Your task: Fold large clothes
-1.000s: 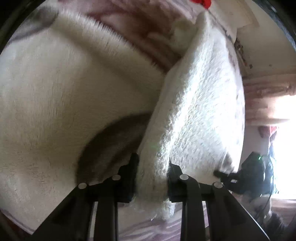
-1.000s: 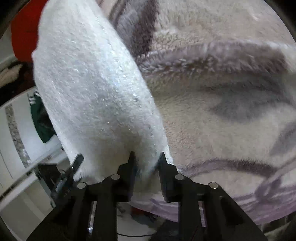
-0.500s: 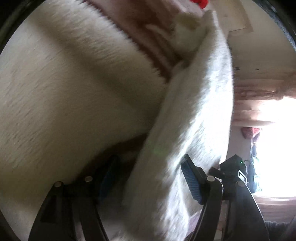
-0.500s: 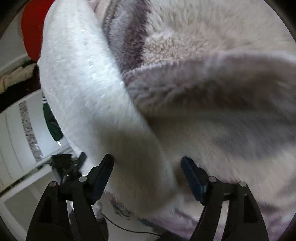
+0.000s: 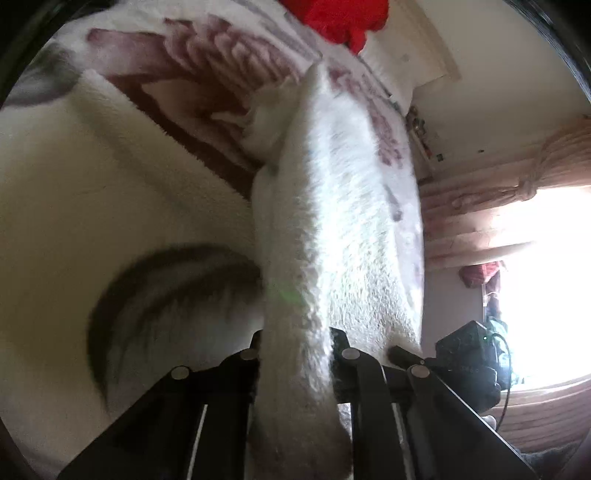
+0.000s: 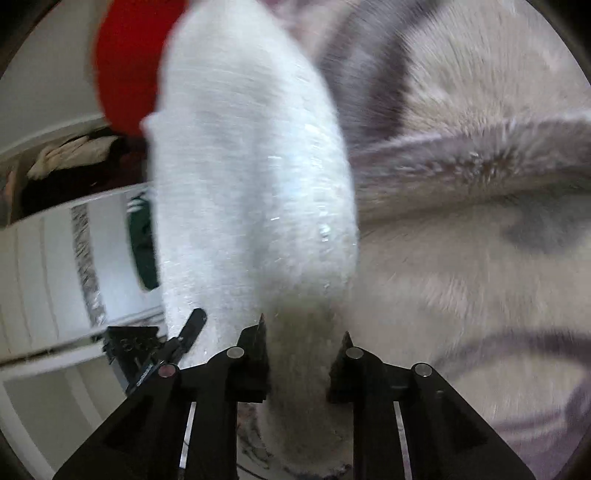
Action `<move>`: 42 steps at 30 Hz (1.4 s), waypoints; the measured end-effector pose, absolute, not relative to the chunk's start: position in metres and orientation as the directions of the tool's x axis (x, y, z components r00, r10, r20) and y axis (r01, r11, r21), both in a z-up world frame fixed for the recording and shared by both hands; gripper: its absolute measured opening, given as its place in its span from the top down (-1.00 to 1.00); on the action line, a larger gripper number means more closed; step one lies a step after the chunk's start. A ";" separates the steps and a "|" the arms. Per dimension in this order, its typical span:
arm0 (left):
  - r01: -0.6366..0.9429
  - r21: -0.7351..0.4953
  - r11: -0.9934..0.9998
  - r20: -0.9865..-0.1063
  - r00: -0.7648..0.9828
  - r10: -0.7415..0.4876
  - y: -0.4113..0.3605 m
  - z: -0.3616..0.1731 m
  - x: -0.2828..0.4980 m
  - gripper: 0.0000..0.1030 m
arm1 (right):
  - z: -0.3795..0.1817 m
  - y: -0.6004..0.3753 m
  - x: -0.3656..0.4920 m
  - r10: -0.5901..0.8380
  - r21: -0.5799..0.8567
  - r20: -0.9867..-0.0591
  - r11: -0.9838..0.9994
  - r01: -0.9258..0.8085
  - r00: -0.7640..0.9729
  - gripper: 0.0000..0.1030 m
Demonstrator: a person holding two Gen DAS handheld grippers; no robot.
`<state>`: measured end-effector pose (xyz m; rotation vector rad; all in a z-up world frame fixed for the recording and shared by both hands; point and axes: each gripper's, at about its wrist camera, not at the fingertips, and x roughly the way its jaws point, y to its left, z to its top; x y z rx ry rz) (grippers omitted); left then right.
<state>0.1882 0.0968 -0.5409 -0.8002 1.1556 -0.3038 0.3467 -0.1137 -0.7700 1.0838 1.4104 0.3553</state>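
Both jaws have just closed again, so the left hand-held gripper (image 5: 295, 354) and right hand-held gripper (image 6: 299, 354) each clamp the white fleece garment (image 5: 332, 229), lifted off the patterned blanket (image 5: 110, 192) with the fold barely begun.

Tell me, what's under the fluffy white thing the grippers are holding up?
Under the white garment lies a plush blanket with dark swirls and pink flowers. A red cloth sits beyond. What's beneath the blanket is covered.
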 end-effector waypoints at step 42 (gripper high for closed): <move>-0.235 -0.511 0.827 -0.858 0.187 -0.478 0.062 -0.607 0.337 0.92 | -0.776 -0.029 0.549 0.236 0.203 -0.938 0.967 0.152 -0.254 0.75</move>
